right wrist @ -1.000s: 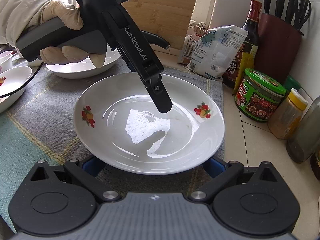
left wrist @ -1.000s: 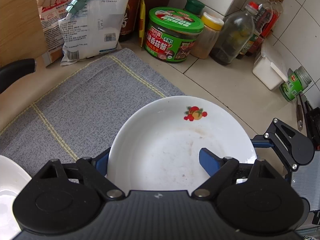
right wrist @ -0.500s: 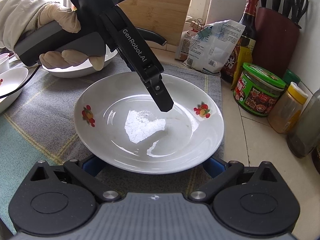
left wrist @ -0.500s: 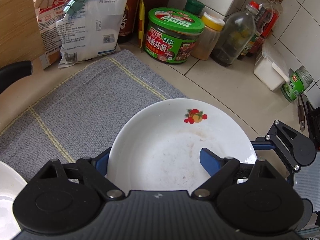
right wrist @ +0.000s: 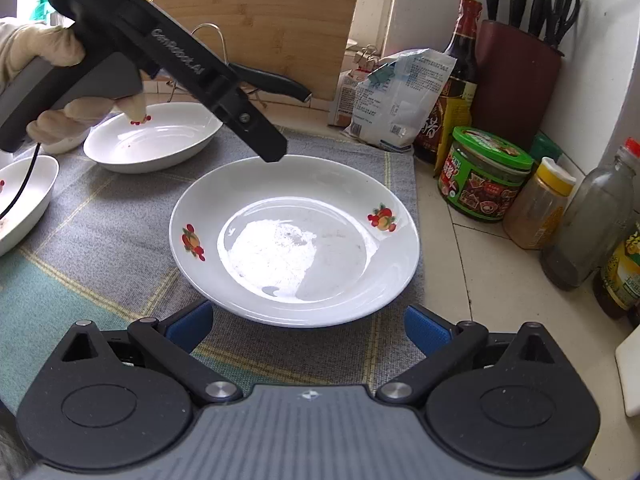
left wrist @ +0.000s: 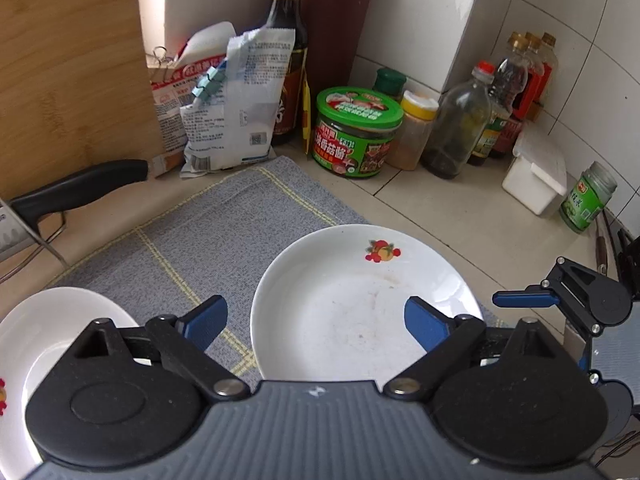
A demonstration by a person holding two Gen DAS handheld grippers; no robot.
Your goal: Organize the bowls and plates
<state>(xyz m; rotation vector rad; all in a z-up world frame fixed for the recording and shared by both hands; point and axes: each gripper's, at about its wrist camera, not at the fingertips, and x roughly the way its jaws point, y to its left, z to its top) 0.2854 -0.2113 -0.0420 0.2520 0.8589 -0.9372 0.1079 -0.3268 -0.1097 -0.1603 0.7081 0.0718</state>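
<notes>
A white plate with fruit prints point(right wrist: 294, 240) lies on the grey mat point(right wrist: 100, 240); it also shows in the left wrist view point(left wrist: 360, 312). My left gripper point(left wrist: 316, 322) is open and empty, raised above the plate's left rim; its fingertip point(right wrist: 272, 148) hangs over the plate's far edge. My right gripper point(right wrist: 306, 326) is open and empty, just short of the plate's near rim. A second white dish point(right wrist: 152, 136) sits at the mat's back left, also in the left wrist view point(left wrist: 48, 328). A third dish point(right wrist: 24, 200) lies at the far left.
Along the wall stand a green-lidded jar point(right wrist: 484, 176), a yellow-capped jar point(right wrist: 540, 204), glass bottles point(right wrist: 588, 220), a soy sauce bottle point(right wrist: 456, 80), a knife block point(right wrist: 516, 80) and bags point(right wrist: 392, 100). A cutting board point(right wrist: 260, 20) leans behind a black-handled knife point(right wrist: 268, 80).
My left gripper has lifted up and back off the plate, to its left. My right gripper has drawn back from under the plate's near rim. The plate lies on the mat.
</notes>
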